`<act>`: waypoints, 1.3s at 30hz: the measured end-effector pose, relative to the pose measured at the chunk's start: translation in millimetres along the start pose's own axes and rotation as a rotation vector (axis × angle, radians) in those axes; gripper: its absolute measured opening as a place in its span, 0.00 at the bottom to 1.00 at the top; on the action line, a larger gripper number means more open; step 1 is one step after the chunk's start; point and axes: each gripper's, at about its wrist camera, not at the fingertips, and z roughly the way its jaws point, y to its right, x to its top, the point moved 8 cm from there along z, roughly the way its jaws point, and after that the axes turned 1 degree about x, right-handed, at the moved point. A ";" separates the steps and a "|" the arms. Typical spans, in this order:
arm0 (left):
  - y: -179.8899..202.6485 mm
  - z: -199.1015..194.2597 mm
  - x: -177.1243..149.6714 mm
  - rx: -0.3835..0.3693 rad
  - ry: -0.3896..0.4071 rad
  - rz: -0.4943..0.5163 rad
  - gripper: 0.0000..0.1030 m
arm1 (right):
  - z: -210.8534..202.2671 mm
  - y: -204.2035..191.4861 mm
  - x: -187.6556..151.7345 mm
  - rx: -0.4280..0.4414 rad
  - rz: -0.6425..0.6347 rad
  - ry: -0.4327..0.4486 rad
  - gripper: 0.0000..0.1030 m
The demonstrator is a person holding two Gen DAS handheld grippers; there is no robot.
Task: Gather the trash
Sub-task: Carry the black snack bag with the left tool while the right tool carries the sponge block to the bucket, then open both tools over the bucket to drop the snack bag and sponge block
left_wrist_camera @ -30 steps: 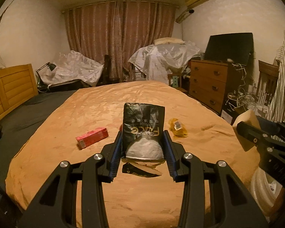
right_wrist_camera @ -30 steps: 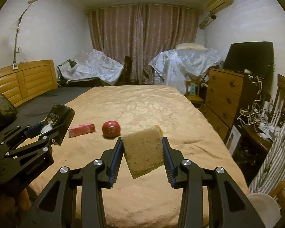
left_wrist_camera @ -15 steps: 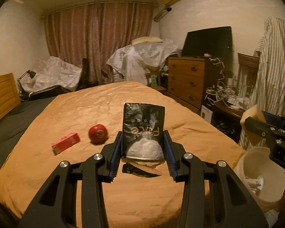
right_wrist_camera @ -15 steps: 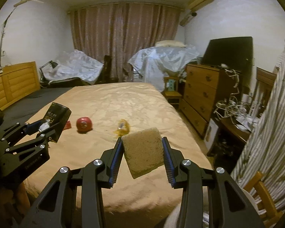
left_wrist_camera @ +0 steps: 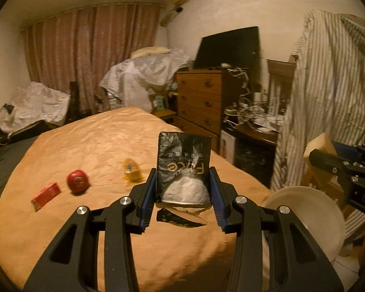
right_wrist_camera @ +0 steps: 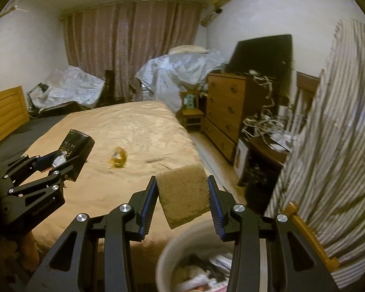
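My left gripper (left_wrist_camera: 182, 187) is shut on a black tissue pack (left_wrist_camera: 183, 168) and holds it above the bed's near corner; it also shows in the right wrist view (right_wrist_camera: 74, 149). My right gripper (right_wrist_camera: 182, 197) is shut on a tan sponge (right_wrist_camera: 183, 196) and holds it just above a white trash bin (right_wrist_camera: 172, 255) with several scraps inside. The bin (left_wrist_camera: 306, 216) also shows at the right of the left wrist view, below the right gripper (left_wrist_camera: 338, 165). A yellow wrapper (left_wrist_camera: 132, 170), a red ball (left_wrist_camera: 77, 181) and a red box (left_wrist_camera: 46, 196) lie on the bed.
The bed (left_wrist_camera: 90, 146) has an orange cover. A wooden dresser (right_wrist_camera: 226, 112) with a dark screen stands at the right. A striped garment (right_wrist_camera: 333, 160) hangs close on the right. A cluttered low table (left_wrist_camera: 258, 124) stands beside the dresser.
Both grippers have swung right, from over the bed toward the bin, each keeping its load. The bin has come under the right gripper.
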 end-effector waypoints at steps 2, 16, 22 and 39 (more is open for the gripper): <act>15.4 2.7 -0.2 -0.029 -0.011 0.010 0.39 | -1.6 17.3 -6.3 -0.012 0.017 -0.019 0.41; 122.8 52.8 -21.4 -0.264 -0.206 0.102 0.40 | 37.0 135.7 -57.6 -0.032 0.097 -0.298 0.41; 155.2 73.8 -48.8 -0.361 -0.312 0.141 0.40 | 55.9 155.2 -75.4 0.000 0.140 -0.404 0.41; 174.9 96.4 -68.4 -0.392 -0.396 0.148 0.40 | 82.5 167.5 -102.4 0.025 0.193 -0.473 0.41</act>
